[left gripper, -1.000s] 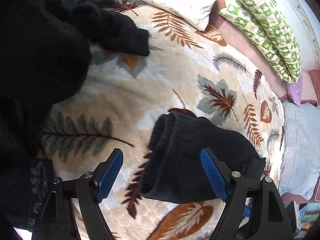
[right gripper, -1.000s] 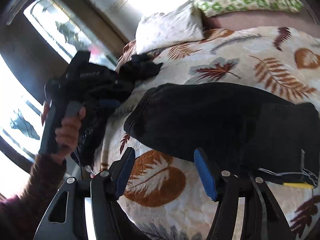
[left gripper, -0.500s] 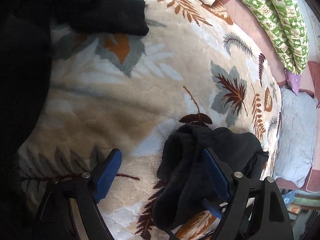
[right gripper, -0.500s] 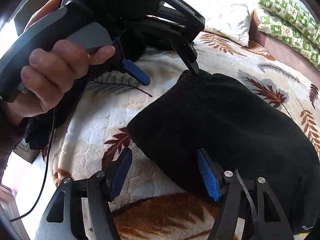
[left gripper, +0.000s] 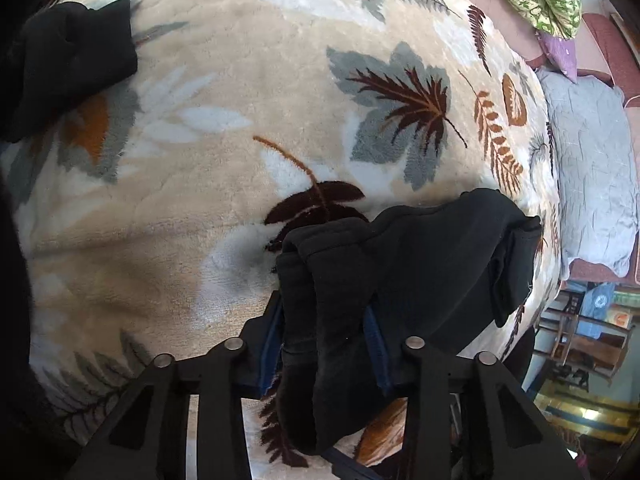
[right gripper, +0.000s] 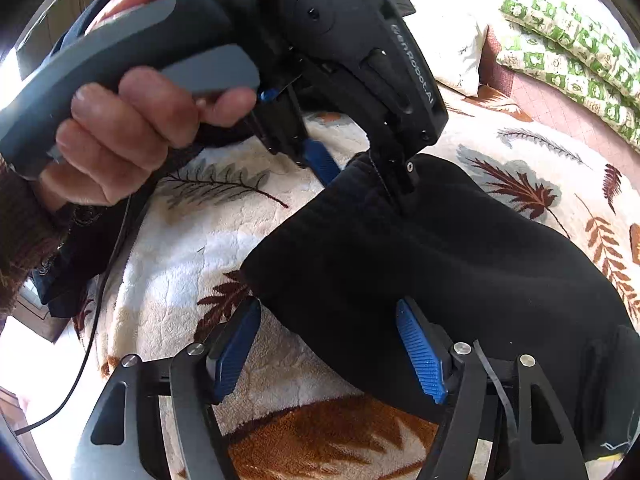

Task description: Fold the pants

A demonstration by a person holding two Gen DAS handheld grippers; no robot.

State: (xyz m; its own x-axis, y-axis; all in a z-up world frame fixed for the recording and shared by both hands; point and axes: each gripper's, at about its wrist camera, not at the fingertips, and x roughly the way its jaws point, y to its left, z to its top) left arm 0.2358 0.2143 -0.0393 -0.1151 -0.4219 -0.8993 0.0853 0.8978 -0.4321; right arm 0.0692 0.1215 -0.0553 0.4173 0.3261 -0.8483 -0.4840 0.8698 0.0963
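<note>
Left wrist view is showing us the folded black pants [left gripper: 420, 280] lying on the leaf-patterned blanket [left gripper: 200, 200] in the lower centre of the frame, and nothing here is serving as a container. We are closing the left gripper [left gripper: 324, 344] on the pants' thick folded end: a bunched ridge of black cloth is sitting between the two blue pads, which are pressing against it from either side. Right wrist view is giving us what the first cannot: a hand [right gripper: 132, 128] is squeezing the grey handle of the left gripper [right gripper: 360, 168] in the upper left, and its tips are biting the far corner of the pants [right gripper: 460, 272]. There the right gripper [right gripper: 328, 344] is opening, its blue pads standing wide apart at the bottom; the near edge of the pants is lying between them, against the right-hand pad [right gripper: 420, 352], while the other pad is hanging over bare blanket [right gripper: 180, 264]. Only the left wrist view is showing another dark garment [left gripper: 68, 60] heaped in the upper left and a grey cushion [left gripper: 592, 168] at the right edge. A green patterned quilt [right gripper: 568, 48] is lying folded in the upper right.
</note>
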